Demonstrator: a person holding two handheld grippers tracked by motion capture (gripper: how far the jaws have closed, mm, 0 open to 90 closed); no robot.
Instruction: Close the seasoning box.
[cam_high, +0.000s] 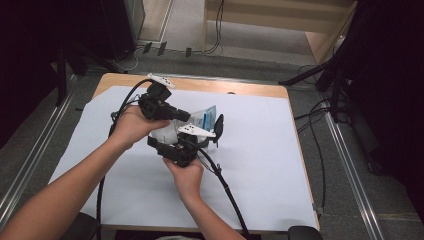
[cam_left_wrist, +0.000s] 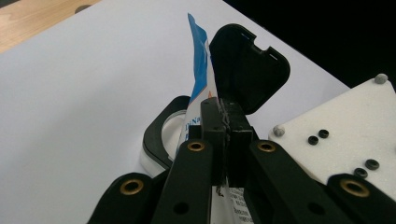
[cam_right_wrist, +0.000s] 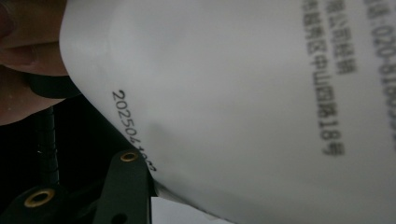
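**Both grippers on the pouch, mid-table**

My left gripper (cam_high: 186, 116) comes in from the left, its jaws pressed together on the thin upper edge of the white and blue pouch (cam_high: 204, 120); in the left gripper view the pouch (cam_left_wrist: 198, 79) stands up between the closed jaws, just beside the open black flip cap (cam_left_wrist: 247, 65) and its black ring (cam_left_wrist: 156, 140). The pouch hangs above the white sheet (cam_high: 260, 170) covering the table (cam_high: 200, 84), near its middle and somewhat toward the far edge. My right gripper (cam_high: 212, 132) sits just right and below, against the pouch; in the right gripper view the printed white side of the pouch (cam_right_wrist: 243, 107) lies over one jaw, so I cannot tell whether that gripper is closed.
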